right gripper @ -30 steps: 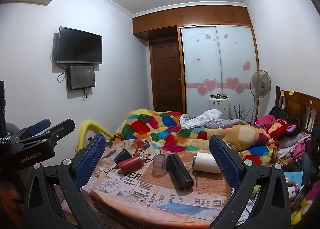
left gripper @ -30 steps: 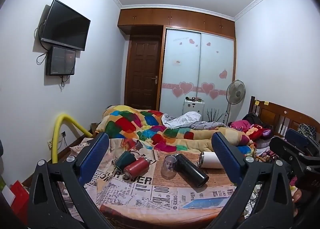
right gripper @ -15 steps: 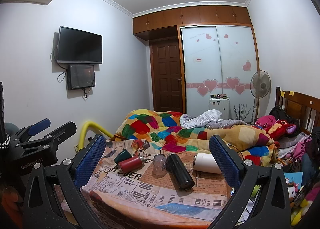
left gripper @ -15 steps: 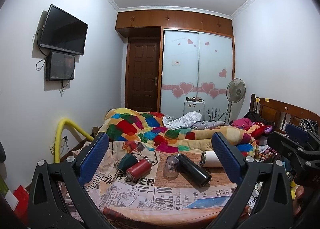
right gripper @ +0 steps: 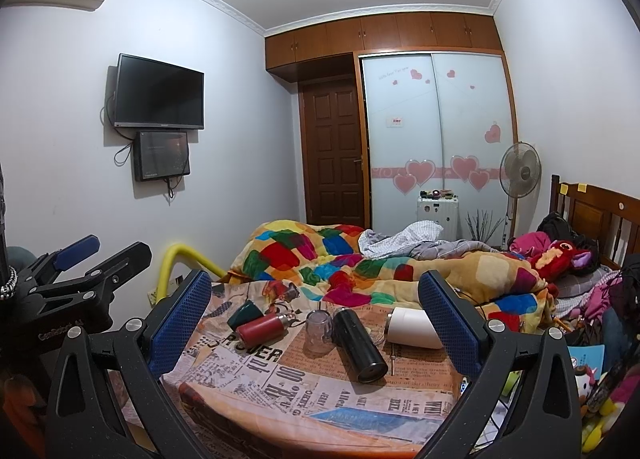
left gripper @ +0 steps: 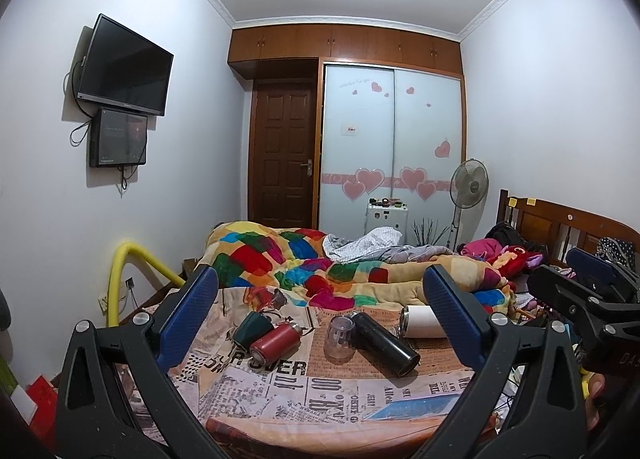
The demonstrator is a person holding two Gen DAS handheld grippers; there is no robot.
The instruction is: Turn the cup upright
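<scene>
Left wrist view first: the left gripper (left gripper: 320, 307) hangs back from the table with its blue pads spread wide and nothing between them, and past it the newspaper-print tablecloth (left gripper: 280, 387) carries a row of vessels. Nearest the middle stands the clear cup (left gripper: 339, 339), mouth down as far as I can judge, touching or just beside the black flask (left gripper: 382, 343) lying on its side; the red bottle (left gripper: 276, 342) and the dark green cup (left gripper: 253, 326) lie to the left, the white tumbler (left gripper: 424, 322) to the right, partly hidden behind the right pad. At the far right edge the other tool shows only as a black frame, cut off. Right wrist view next: the right gripper (right gripper: 316, 311) is likewise wide apart and empty, well short of the clear cup (right gripper: 319, 330), with the black flask (right gripper: 358, 343) beside it and the white tumbler (right gripper: 412, 327) half behind the pad. Neither tool has touched anything, so I'd say this is the approach, before any grasp. Which cup is meant I can't be sure; several lie tipped. The next move seems to call for coming down and forward, closing on one cup's wall, then rolling the wrist to set it mouth up. The clear cup's rim is hard to read through the plastic, and the table's near edge is cut off
</scene>
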